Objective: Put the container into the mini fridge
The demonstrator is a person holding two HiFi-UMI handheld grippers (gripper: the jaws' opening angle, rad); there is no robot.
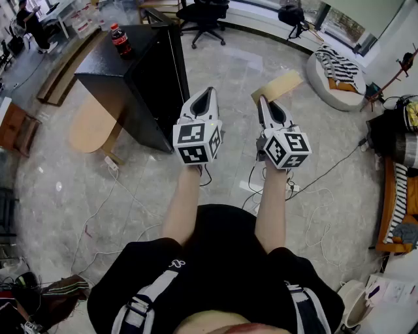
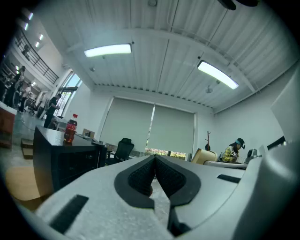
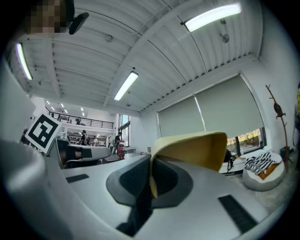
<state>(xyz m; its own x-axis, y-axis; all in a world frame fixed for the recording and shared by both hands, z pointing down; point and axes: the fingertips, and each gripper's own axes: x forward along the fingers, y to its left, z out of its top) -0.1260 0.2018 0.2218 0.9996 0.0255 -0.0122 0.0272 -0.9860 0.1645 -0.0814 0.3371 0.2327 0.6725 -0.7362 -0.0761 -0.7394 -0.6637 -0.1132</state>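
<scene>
room: grey stone floor (image 1: 59, 189) with loose cables (image 1: 98, 222) across it; a black office chair (image 1: 202, 16) stood at the far side and a round white cushion (image 1: 336, 85) lay to the right.
mini fridge (image 1: 140, 78): black, standing on the floor ahead and to the left of both tools; a cola bottle (image 1: 120, 39) stood upright on its top.
left tool (image 1: 207, 91): jaws met at the tips with nothing between them; it was held out just beside the fridge's near corner.
right tool (image 1: 263, 101): jaws nearly together, pinched on one thin wall of the container.
container (image 1: 279, 85): tan and thin-walled, carried off the floor at the right tool's tip, to the right of the fridge and apart from it.
person: forearms (image 1: 183, 202) stretched forward, one tool in each hand.
</scene>
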